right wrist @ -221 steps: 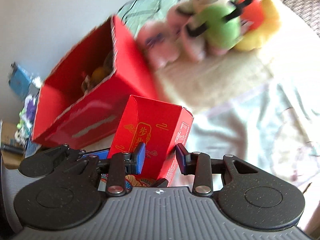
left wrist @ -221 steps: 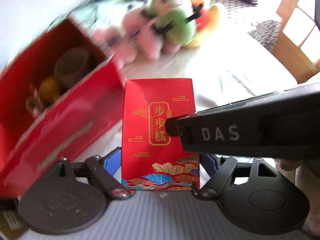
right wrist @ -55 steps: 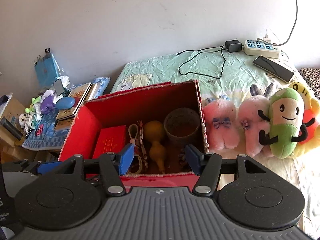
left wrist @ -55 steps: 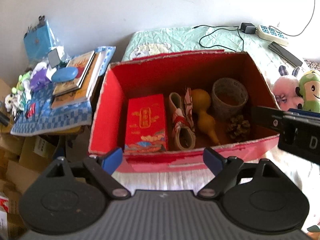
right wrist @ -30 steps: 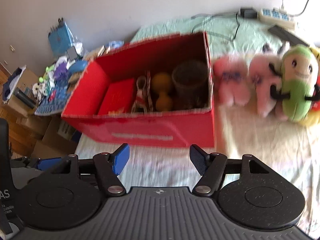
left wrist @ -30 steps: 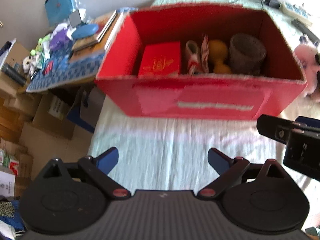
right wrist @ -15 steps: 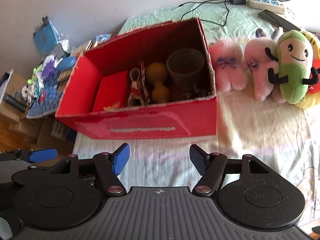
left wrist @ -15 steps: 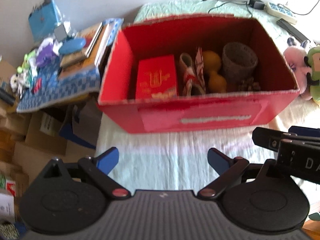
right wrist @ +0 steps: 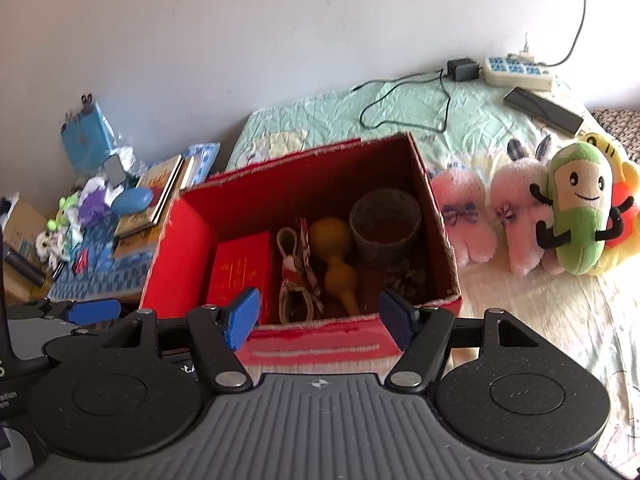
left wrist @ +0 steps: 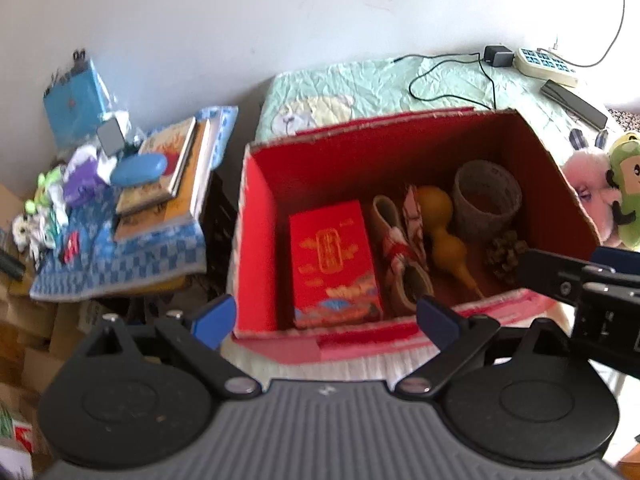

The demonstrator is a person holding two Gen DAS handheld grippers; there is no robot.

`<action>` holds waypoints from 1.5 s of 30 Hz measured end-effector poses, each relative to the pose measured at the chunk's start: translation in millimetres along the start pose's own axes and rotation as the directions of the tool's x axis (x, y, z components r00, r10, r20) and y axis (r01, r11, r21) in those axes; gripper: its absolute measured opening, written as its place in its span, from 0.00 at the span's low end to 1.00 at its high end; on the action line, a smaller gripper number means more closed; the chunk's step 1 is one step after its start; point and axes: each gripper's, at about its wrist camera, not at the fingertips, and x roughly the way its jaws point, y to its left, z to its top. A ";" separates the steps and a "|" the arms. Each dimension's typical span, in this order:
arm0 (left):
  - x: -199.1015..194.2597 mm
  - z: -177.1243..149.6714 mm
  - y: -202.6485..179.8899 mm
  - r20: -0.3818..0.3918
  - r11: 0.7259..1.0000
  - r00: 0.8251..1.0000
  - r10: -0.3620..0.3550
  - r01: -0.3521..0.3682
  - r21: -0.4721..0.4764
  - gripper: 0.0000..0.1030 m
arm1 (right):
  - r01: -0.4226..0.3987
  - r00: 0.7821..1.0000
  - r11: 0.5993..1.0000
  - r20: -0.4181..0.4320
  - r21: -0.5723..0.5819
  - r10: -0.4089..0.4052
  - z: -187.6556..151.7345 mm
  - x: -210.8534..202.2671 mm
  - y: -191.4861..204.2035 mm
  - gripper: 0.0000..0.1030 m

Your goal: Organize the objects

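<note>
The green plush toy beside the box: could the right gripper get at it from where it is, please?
Probably yes. The green plush toy sits in the open on the bed, right of the red cardboard box, with nothing over it. The right gripper is open and empty, though aimed at the box, so it must swing right.

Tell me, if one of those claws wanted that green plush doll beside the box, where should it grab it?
Probably around the middle of the green plush doll, coming from the front with the right claw, which is open and nearer. The doll sits upright against a yellow plush, its soft, rounded body is narrow enough to pinch, and its thin black arms would likely slip.
</note>
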 end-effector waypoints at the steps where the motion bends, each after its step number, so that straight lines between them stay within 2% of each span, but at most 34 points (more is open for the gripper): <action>1: 1.6 1.7 1.3 0.005 1.000 1.000 0.007 -0.007 0.005 0.94 | 0.010 1.000 1.000 0.012 0.003 -0.010 -0.4 0.6 0.5 0.67; 6: 12.5 4.0 9.3 -0.024 0.999 0.999 -0.034 0.033 -0.033 0.94 | 0.044 0.999 0.999 0.020 0.014 -0.044 0.2 2.8 2.2 0.67; 10: 19.5 2.7 13.2 -0.031 0.997 0.999 -0.035 0.032 -0.069 0.94 | 0.048 0.999 0.999 0.020 0.010 -0.048 0.0 8.9 2.9 0.67; 22: 32.5 9.2 11.0 -0.022 0.997 1.000 0.002 -0.003 -0.076 0.94 | 0.044 0.999 0.999 0.019 -0.001 -0.044 9.4 26.4 -1.8 0.67; 29: 37.0 13.0 7.8 -0.002 0.997 0.999 -0.035 0.035 -0.065 0.96 | 0.056 0.998 0.998 0.011 -0.019 -0.056 12.1 37.5 -2.8 0.67; 31: 35.5 13.2 8.2 0.014 0.997 0.999 -0.031 0.031 -0.068 0.99 | 0.069 0.998 0.997 0.015 -0.025 -0.069 14.6 38.8 -3.3 0.66; 39: 36.6 21.1 15.5 0.040 0.999 0.999 0.025 -0.023 -0.046 0.99 | 0.122 0.992 0.991 0.039 -0.052 -0.120 23.7 44.7 -5.3 0.66; 45: 38.8 21.8 24.7 0.037 0.997 0.999 0.020 -0.017 -0.072 0.99 | 0.126 0.992 0.990 0.039 -0.067 -0.124 26.5 48.4 -2.5 0.66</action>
